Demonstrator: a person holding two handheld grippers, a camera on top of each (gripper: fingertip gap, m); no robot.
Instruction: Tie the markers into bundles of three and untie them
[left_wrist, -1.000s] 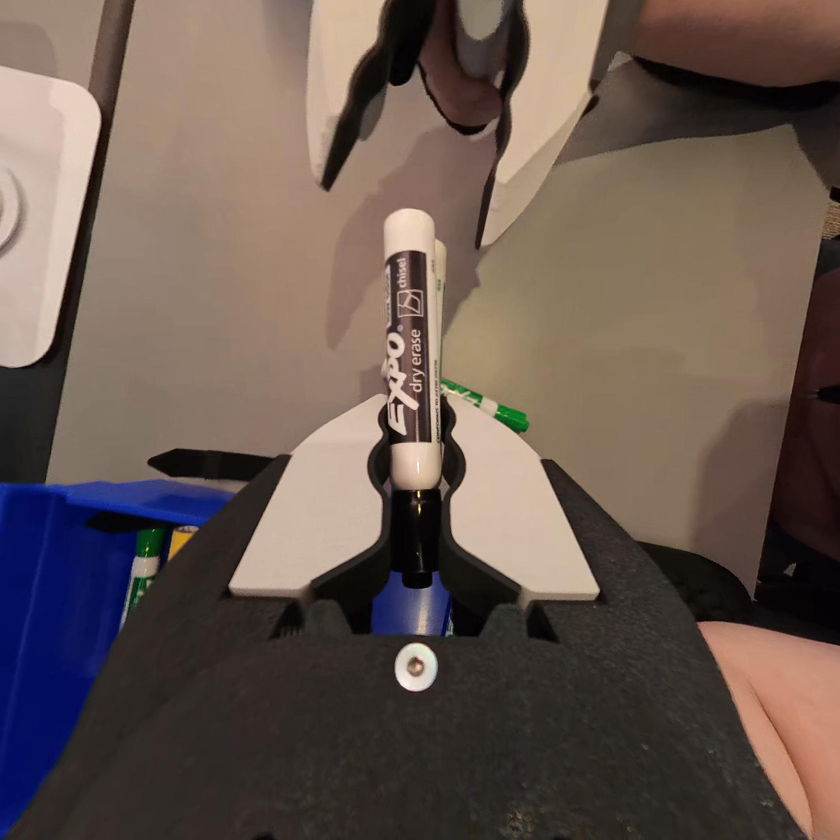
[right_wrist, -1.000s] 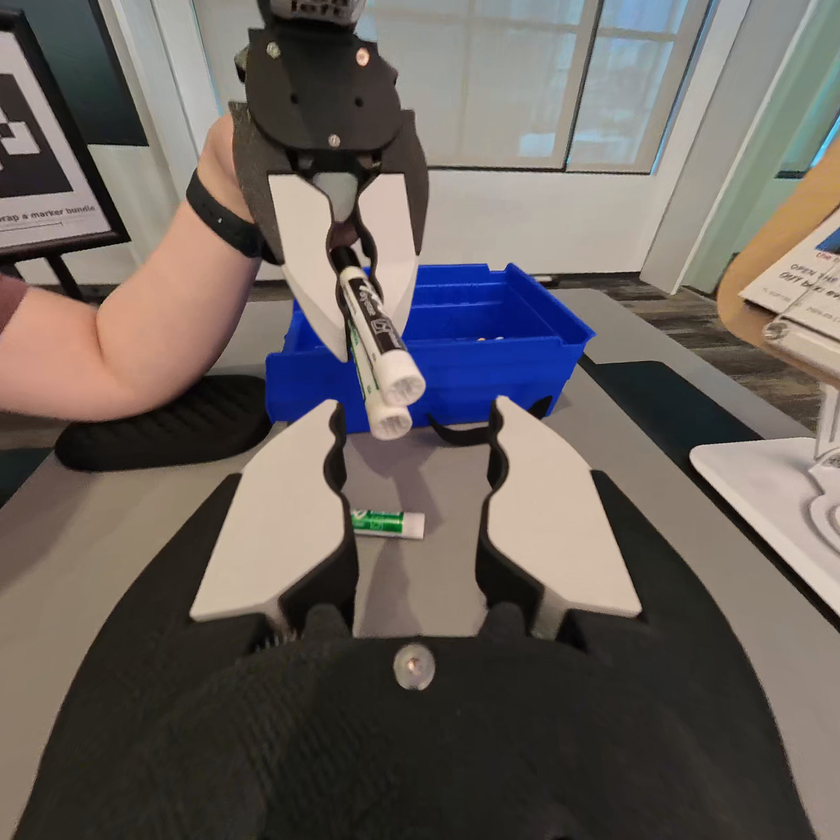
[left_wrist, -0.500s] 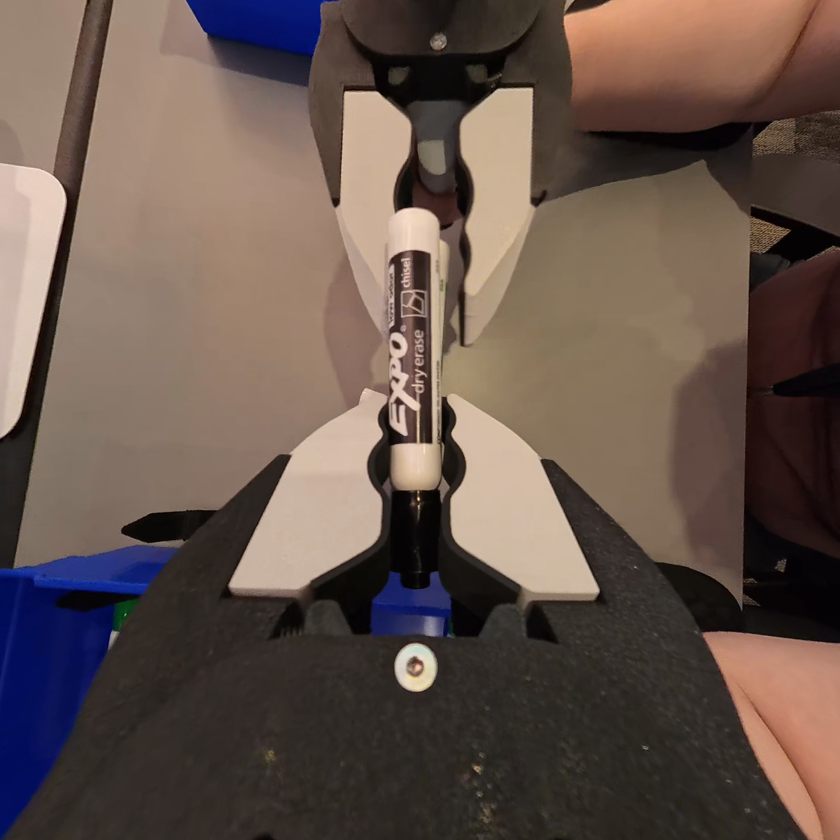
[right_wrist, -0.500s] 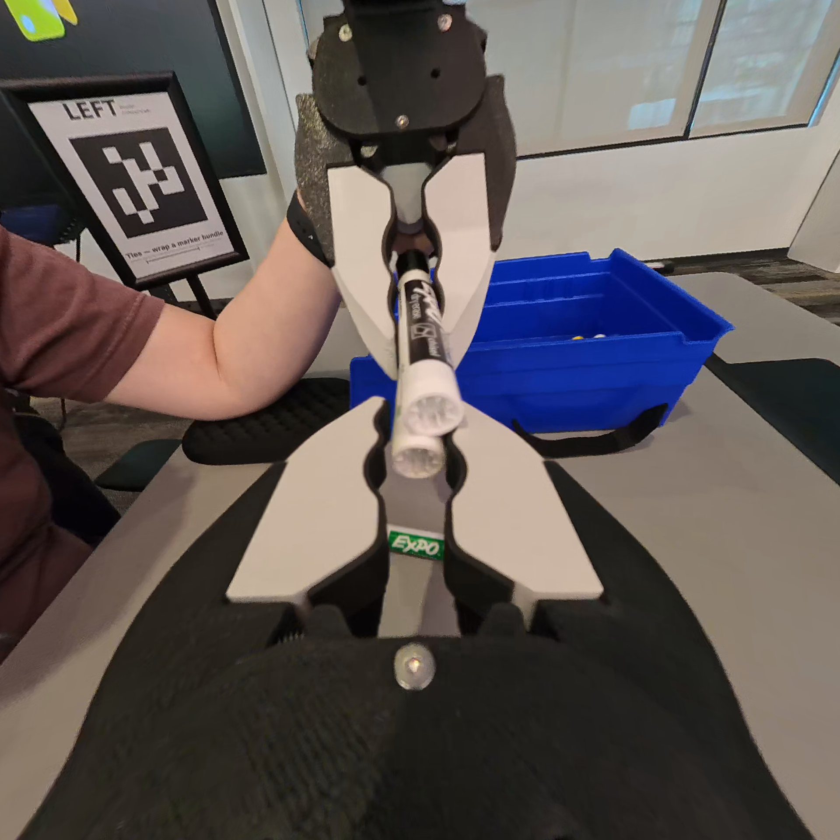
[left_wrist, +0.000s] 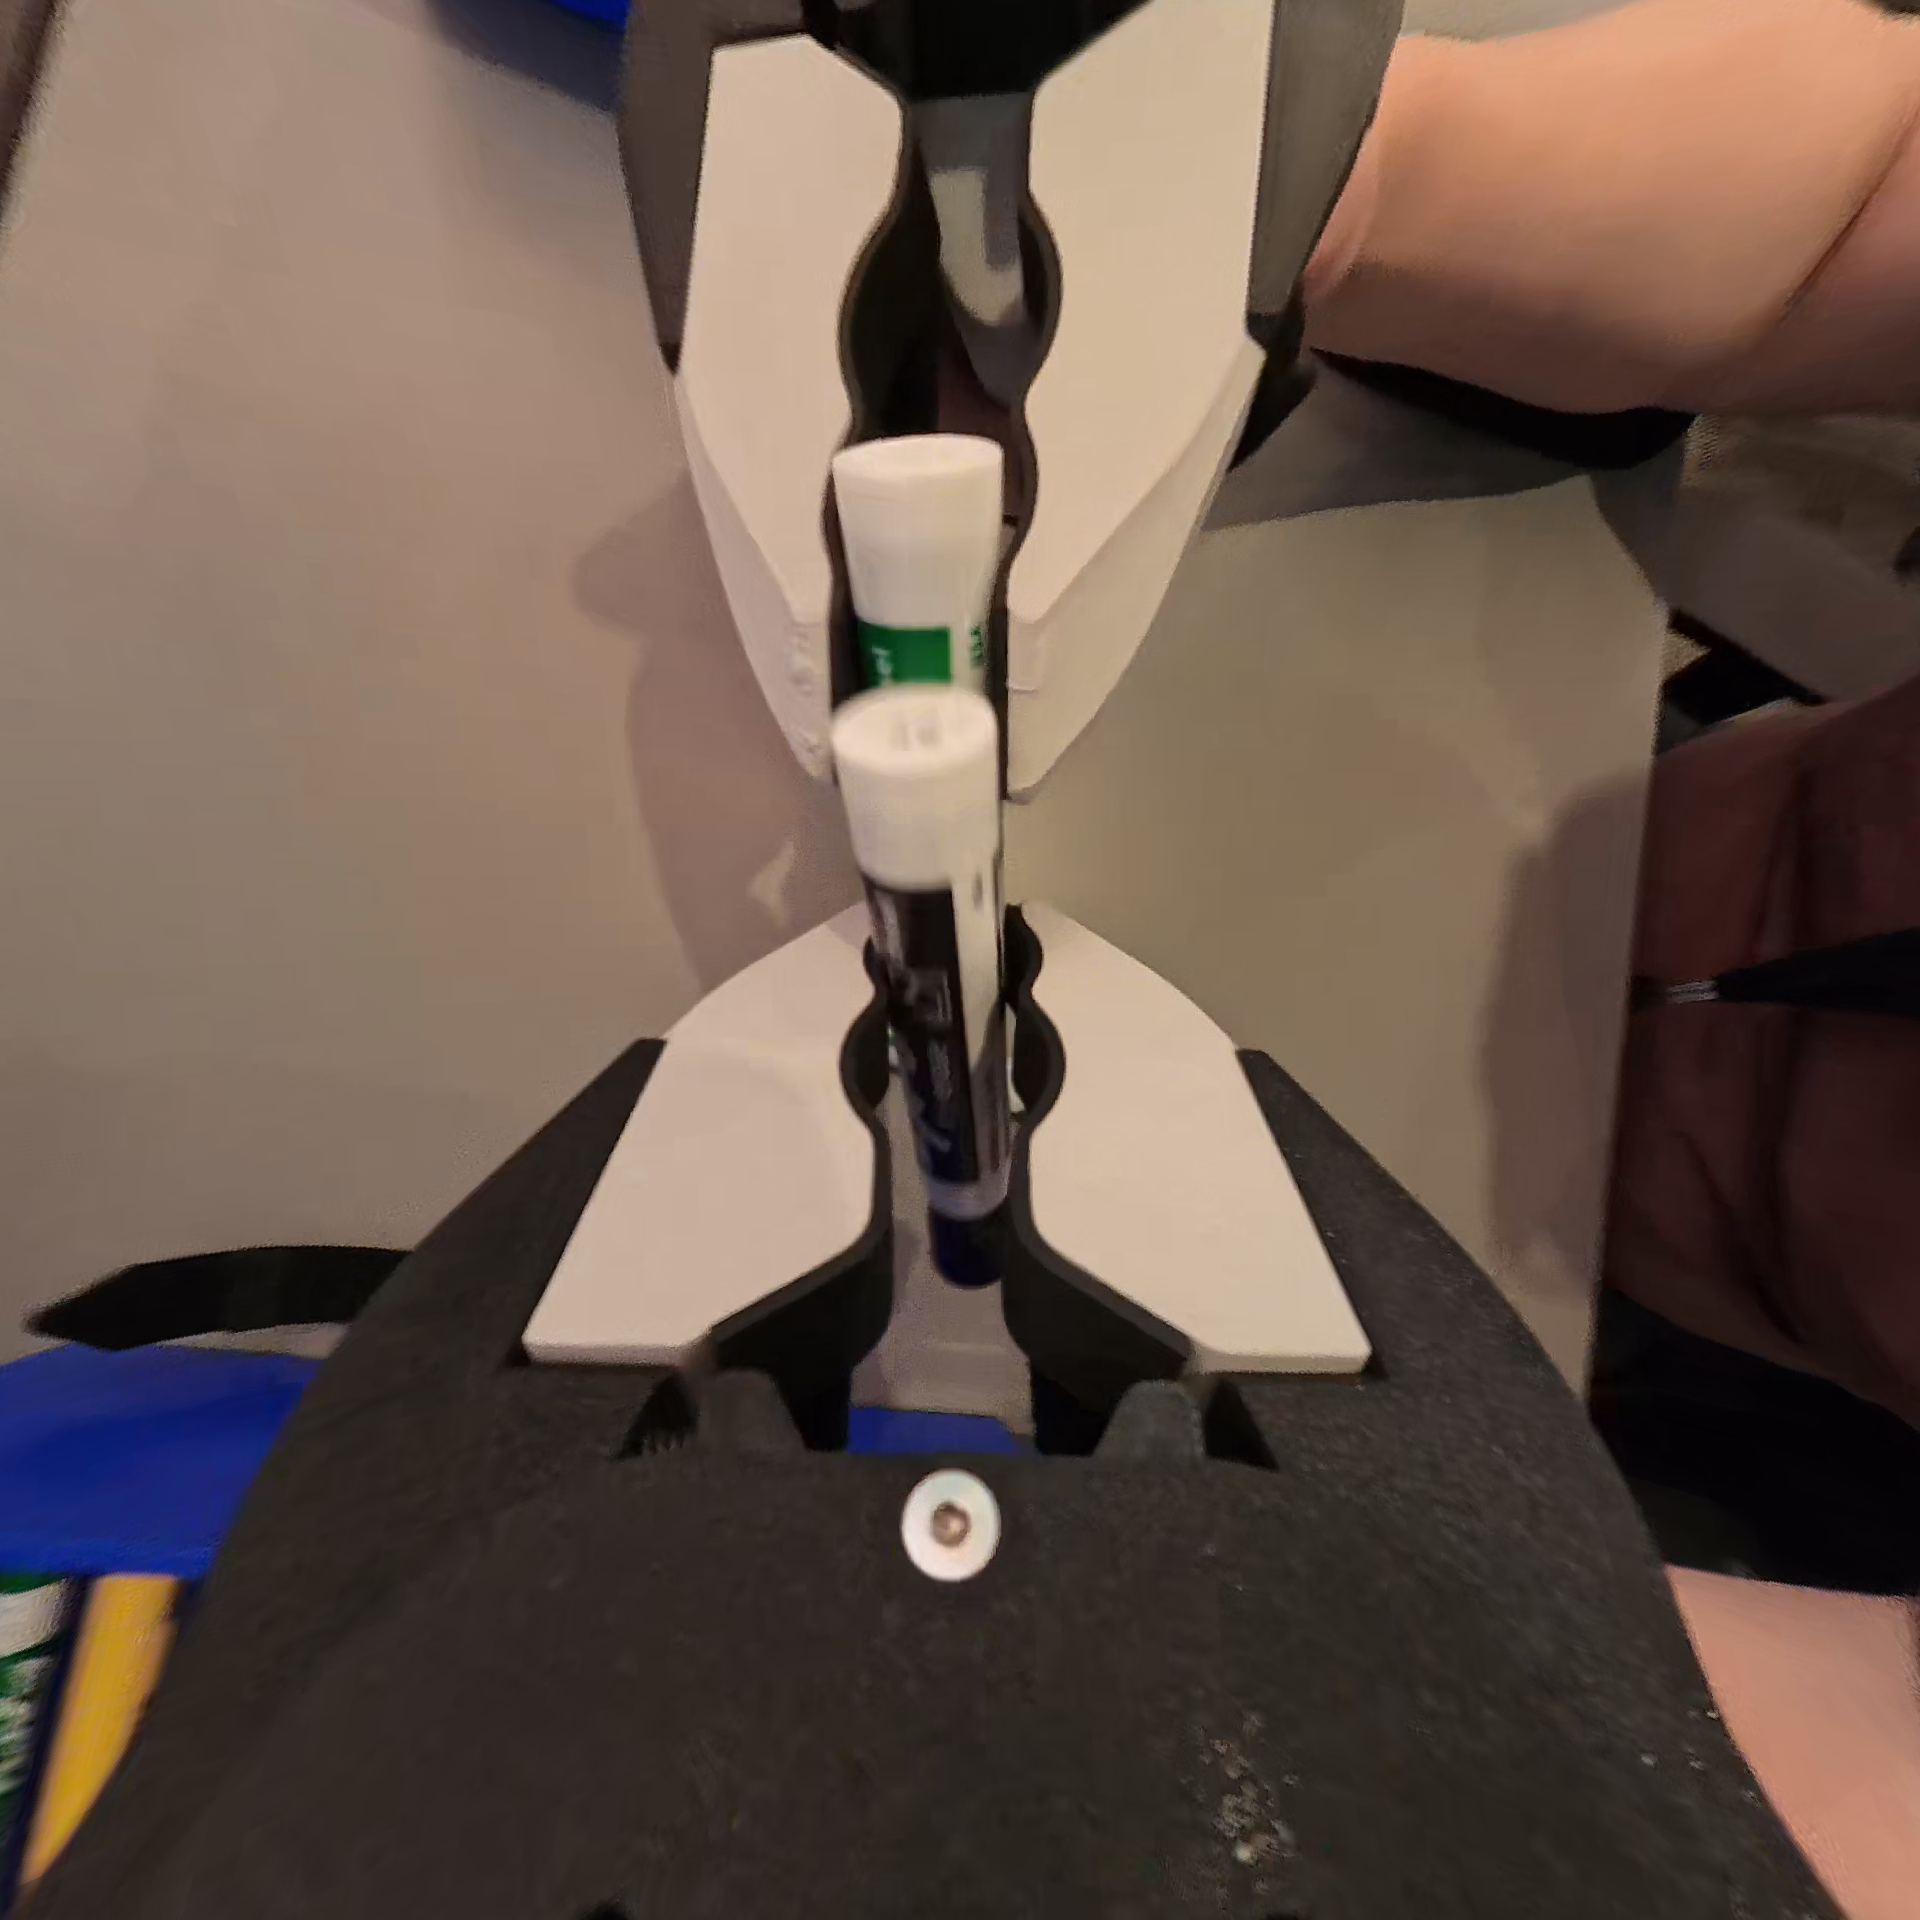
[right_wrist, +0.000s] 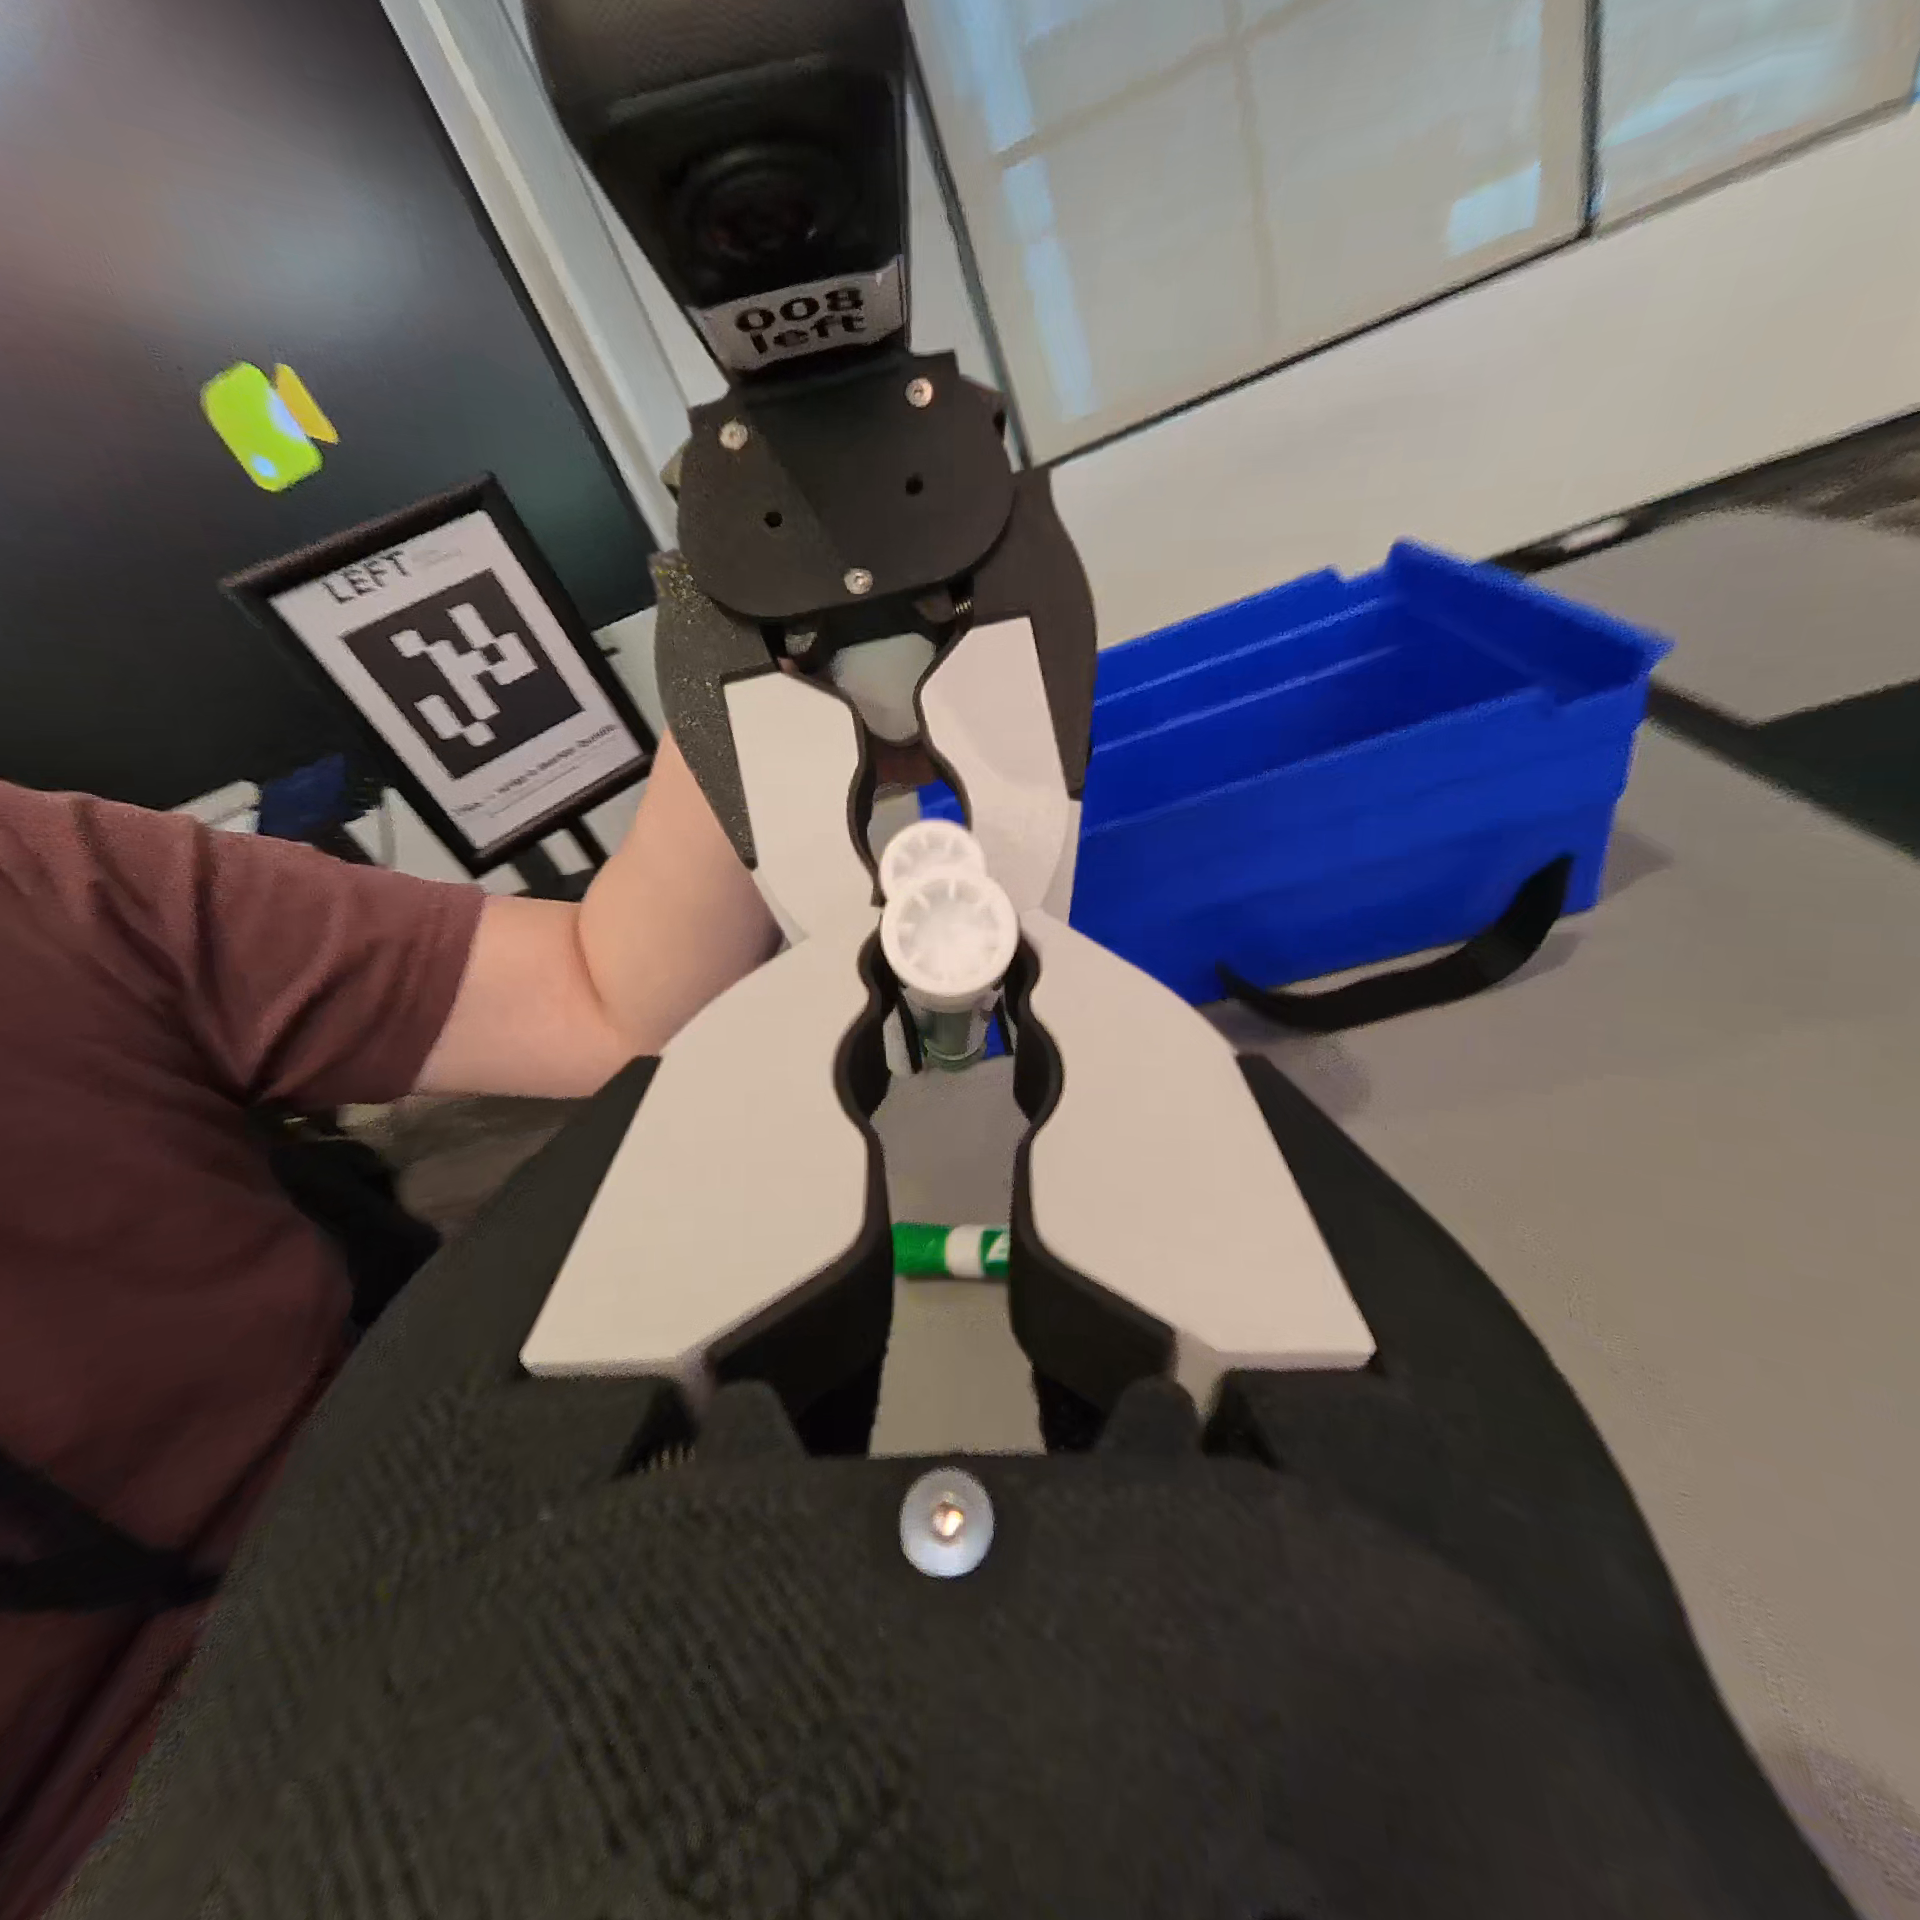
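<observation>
Grey tabletop (right_wrist: 1558, 1195) below: both grippers face tip to tip, left gripper (left_wrist: 940, 997) clamping the black marker (left_wrist: 940, 1081), right gripper (right_wrist: 945, 997) clamping the green marker (left_wrist: 914, 582), barrels parallel along the line between them.

The black marker (left_wrist: 940, 1081) is motion-blurred. The green marker (right_wrist: 951, 1250) on the counter (right_wrist: 1558, 1195) shows only between the right gripper's (right_wrist: 951, 997) fingers. The blue bin (left_wrist: 114, 1455) is cropped left.

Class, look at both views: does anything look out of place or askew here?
One green marker lies alone on the grey table, apart from the two markers held up in the air. A bundle needs three, so it looks left behind.
</observation>
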